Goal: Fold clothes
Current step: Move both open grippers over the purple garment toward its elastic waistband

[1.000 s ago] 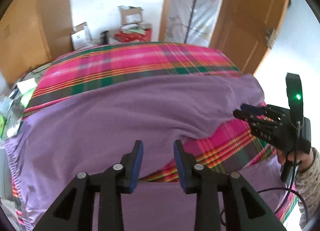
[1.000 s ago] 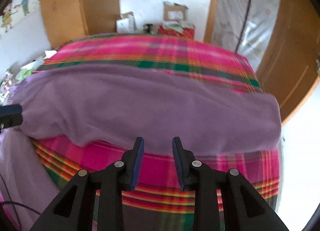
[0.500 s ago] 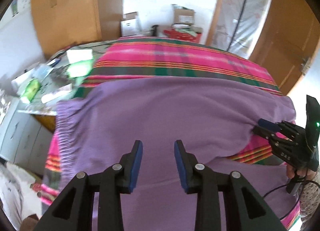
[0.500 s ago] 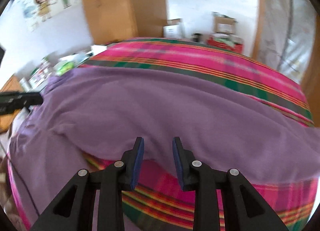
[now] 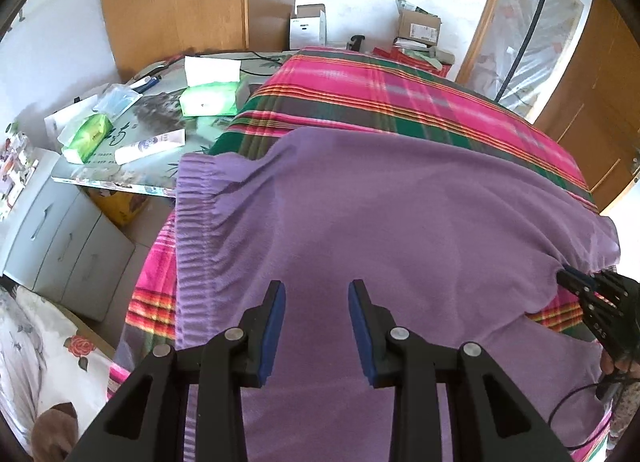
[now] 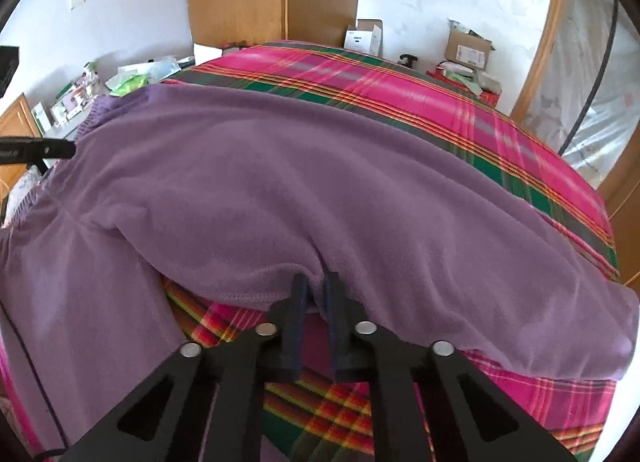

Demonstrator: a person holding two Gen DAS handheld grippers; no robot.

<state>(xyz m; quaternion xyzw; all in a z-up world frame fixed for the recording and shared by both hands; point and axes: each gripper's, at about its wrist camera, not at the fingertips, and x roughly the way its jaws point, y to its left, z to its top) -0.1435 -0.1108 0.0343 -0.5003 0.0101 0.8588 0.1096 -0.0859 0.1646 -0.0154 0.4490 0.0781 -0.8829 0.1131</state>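
Purple trousers lie spread across a plaid-covered bed, one leg doubled partway over. The right tool pinches that leg's hem; the left tool hovers, fingers apart, near the waistband. Folding looks only partly done.

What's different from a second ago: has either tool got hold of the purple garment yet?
Yes. The right tool, open a second ago, has moved forward and shut on the hemmed edge of the purple garment, bunching it slightly. The left tool has swung left toward the ribbed waistband but stays open over the cloth. The garment still lies across the plaid bedspread.
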